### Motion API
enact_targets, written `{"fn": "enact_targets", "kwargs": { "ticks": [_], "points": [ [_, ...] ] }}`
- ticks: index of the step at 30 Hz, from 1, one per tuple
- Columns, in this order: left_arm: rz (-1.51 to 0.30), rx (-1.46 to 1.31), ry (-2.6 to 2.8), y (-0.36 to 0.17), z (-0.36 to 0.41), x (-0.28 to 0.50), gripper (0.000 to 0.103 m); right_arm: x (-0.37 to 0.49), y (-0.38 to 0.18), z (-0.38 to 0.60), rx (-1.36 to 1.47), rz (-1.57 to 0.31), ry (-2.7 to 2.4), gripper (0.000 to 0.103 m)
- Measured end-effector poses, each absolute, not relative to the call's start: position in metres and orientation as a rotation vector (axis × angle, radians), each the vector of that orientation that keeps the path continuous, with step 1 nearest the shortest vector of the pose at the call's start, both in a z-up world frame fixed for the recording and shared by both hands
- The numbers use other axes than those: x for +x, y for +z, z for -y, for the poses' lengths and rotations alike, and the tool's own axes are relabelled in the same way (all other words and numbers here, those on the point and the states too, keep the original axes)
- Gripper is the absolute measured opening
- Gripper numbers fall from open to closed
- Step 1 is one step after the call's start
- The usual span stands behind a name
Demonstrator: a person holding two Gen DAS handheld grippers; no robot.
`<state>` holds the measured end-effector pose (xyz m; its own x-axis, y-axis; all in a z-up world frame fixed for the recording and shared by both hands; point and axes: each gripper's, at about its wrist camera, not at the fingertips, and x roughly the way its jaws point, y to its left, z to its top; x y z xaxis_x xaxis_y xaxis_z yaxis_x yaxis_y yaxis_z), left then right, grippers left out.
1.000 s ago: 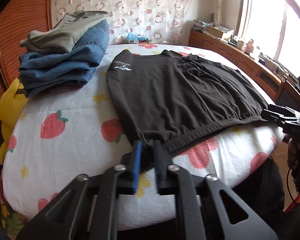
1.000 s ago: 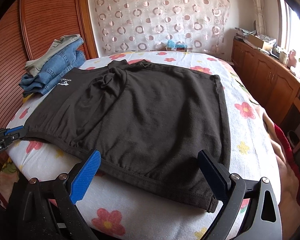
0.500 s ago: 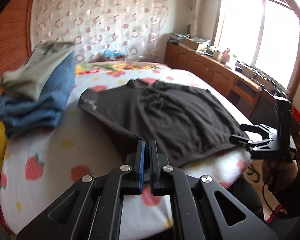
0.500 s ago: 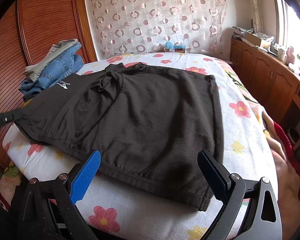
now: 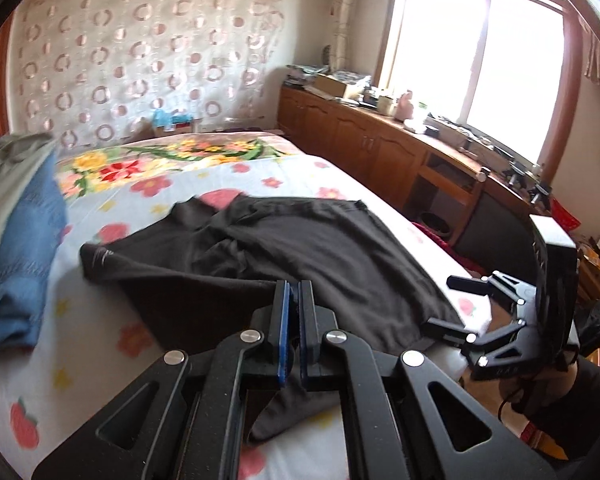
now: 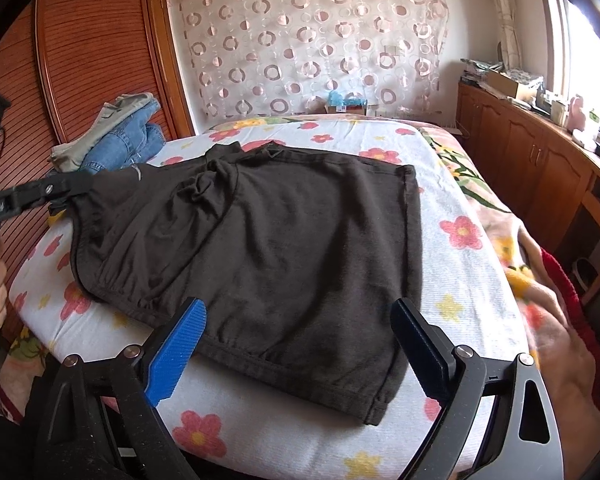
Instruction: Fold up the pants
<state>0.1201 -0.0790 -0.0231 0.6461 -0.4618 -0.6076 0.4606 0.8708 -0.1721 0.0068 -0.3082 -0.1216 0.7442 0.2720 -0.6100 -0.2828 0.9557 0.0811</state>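
Note:
Dark brown pants (image 6: pixel 284 248) lie spread on the flowered bed (image 6: pixel 460 280); they also show in the left wrist view (image 5: pixel 300 256). My left gripper (image 5: pixel 294 292) is shut on the waistband's left corner and holds it lifted off the bed; it also shows in the right wrist view (image 6: pixel 72 188), gripping that raised corner. My right gripper (image 6: pixel 296 316) is open and empty, hovering just above the near waistband edge. It also shows in the left wrist view (image 5: pixel 444 304), open by the pants' right corner.
A stack of folded jeans and khaki pants (image 6: pixel 120 136) sits at the bed's far left, beside the wooden wardrobe (image 6: pixel 80 60). Wooden cabinets (image 6: pixel 540 160) with clutter run along the right wall under the window. A red cloth (image 6: pixel 560 276) hangs at the bed's right edge.
My left gripper has closed on the waistband's left corner and lifted it up and inward, dragging the left side of the pants. The right gripper stayed open in place.

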Motion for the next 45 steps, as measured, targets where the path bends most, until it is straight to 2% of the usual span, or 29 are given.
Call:
{"fn": "enact_targets", "kwargs": {
  "ticks": [10,12,13,16,17,19,21,22,24,26,29,33,37,42,43,45],
  "points": [
    [-0.673,0.050,-0.537,-0.013,0.110,0.136,0.005,0.008,-0.124,0.306,-0.015,-0.669,0.301,0.090],
    [-0.669,0.046,-0.519,-0.013,0.107,0.135,0.008,0.009,-0.124,0.307,-0.010,-0.668,0.304,0.090],
    [-0.670,0.049,-0.504,-0.014,0.104,0.135,0.011,0.009,-0.124,0.306,-0.010,-0.667,0.304,0.090],
    [-0.658,0.039,-0.500,-0.015,0.094,0.133,0.036,0.010,-0.125,0.306,-0.008,-0.667,0.307,0.090],
    [-0.655,0.025,-0.501,-0.015,0.090,0.132,0.051,0.010,-0.126,0.306,-0.006,-0.668,0.308,0.090],
    [-0.657,0.004,-0.489,-0.016,0.078,0.131,0.055,0.011,-0.127,0.305,-0.004,-0.671,0.311,0.090],
    [-0.674,0.008,-0.463,-0.019,0.069,0.131,0.066,0.013,-0.127,0.304,0.001,-0.674,0.319,0.090],
    [-0.675,0.011,-0.446,-0.022,0.064,0.130,0.068,0.014,-0.127,0.302,0.003,-0.674,0.325,0.090],
    [-0.685,0.009,-0.420,-0.029,0.054,0.129,0.070,0.016,-0.126,0.297,0.001,-0.675,0.341,0.089],
    [-0.712,0.005,-0.389,-0.039,0.043,0.128,0.070,0.018,-0.124,0.291,-0.003,-0.677,0.359,0.080],
    [-0.747,0.005,-0.343,-0.056,0.030,0.124,0.070,0.020,-0.121,0.281,-0.004,-0.674,0.386,0.073],
    [-0.789,-0.006,-0.332,-0.074,0.023,0.121,0.070,0.024,-0.119,0.270,-0.025,-0.661,0.414,0.072],
    [-0.811,-0.002,-0.333,-0.085,0.020,0.119,0.070,0.031,-0.118,0.260,-0.035,-0.657,0.440,0.067],
    [-0.828,0.010,-0.339,-0.094,0.023,0.116,0.070,0.040,-0.118,0.253,-0.028,-0.658,0.487,0.051],
    [-0.833,0.014,-0.338,-0.096,0.023,0.114,0.070,0.042,-0.118,0.252,-0.022,-0.661,0.498,0.045],
    [-0.842,0.015,-0.332,-0.100,0.021,0.113,0.070,0.046,-0.118,0.250,-0.019,-0.666,0.511,0.042]
  ]
}}
